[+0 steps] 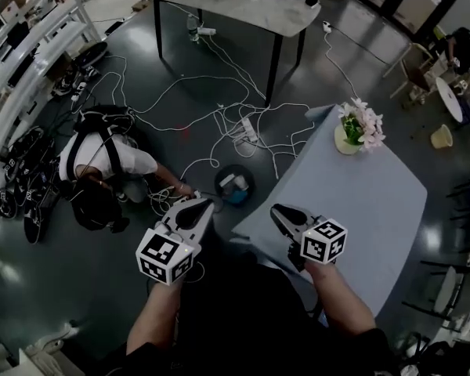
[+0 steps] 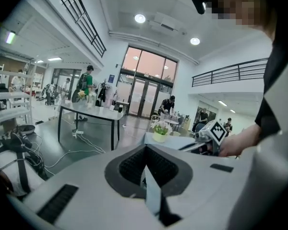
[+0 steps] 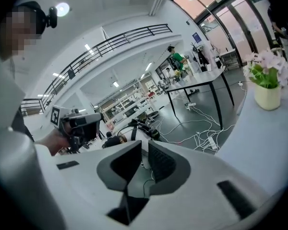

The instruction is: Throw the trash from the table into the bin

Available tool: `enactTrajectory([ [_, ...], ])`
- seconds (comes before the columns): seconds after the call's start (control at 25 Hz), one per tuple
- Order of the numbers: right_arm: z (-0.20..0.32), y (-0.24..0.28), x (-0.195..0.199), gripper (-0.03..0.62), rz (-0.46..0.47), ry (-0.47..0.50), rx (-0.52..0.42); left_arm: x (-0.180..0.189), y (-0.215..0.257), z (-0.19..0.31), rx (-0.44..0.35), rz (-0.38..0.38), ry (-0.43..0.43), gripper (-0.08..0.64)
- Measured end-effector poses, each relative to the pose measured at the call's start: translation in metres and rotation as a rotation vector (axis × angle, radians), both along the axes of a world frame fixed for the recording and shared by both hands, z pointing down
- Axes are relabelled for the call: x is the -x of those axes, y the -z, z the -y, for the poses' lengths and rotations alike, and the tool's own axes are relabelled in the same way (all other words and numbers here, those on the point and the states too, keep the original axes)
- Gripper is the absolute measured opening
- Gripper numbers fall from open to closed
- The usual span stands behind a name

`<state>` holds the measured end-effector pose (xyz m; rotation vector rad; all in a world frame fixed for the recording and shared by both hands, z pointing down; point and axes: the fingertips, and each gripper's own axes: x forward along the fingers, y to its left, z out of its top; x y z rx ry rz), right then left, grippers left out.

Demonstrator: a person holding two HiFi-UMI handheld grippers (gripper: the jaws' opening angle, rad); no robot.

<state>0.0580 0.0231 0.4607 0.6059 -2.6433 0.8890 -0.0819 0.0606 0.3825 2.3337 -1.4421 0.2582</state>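
Looking down from the head view, both tools hang at the near edge of the scene, apart from everything. The left gripper (image 1: 200,207) has its jaws together with nothing between them. The right gripper (image 1: 279,211) shows only a narrow slit between its pads in its own view, with bare floor and cables (image 1: 219,120) seen through it, so it is empty too. The table (image 1: 376,210) to the right carries a vase of flowers (image 1: 359,128) at its far end, and I can make out no trash left on its cloth. The only loose scraps in sight are the white and blue pieces (image 1: 233,185) lying inside the round dark bin (image 1: 250,178), which stands on the floor just left of the table's near-left corner. A crouching person (image 1: 102,167) works on the floor further left. Those pieces look like crumpled paper or wrapping. I judge them light, soft and easily squashed, not fragile and hardly slippery. A pinch across any raised fold or bunched edge should hold them, and a flat sheet would need its rim lifted first.
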Motion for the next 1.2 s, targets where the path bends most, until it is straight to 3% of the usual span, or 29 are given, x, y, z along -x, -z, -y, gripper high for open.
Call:
enactTrajectory([
  [0.16,-0.022,0.038,-0.043,0.034,0.042,-0.043,-0.063,-0.024,0.038,-0.016,-0.053,0.028,0.003,0.012],
  [0.32,-0.043,0.066,-0.074,0.032,0.073,-0.099,-0.106,-0.060,0.060,-0.024,-0.073,0.020,-0.079,0.012],
  [0.64,-0.058,0.128,-0.099,0.028,0.094,-0.229,-0.251,-0.145,0.101,-0.014,-0.151,-0.076,-0.376,0.012],
  [0.8,-0.059,0.143,-0.107,0.026,0.103,-0.283,-0.257,-0.188,0.124,-0.006,-0.239,-0.123,-0.568,0.012],
  [0.92,-0.054,0.156,-0.122,0.026,0.127,-0.373,-0.288,-0.212,0.131,-0.007,-0.254,-0.138,-0.705,0.012],
  [1.04,-0.053,0.169,-0.142,0.026,0.128,-0.409,-0.346,-0.231,0.131,-0.004,-0.246,-0.139,-0.741,0.012],
  [1.2,-0.067,0.175,-0.172,0.011,0.103,-0.395,-0.401,-0.260,0.130,-0.008,-0.215,-0.141,-0.726,0.012],
])
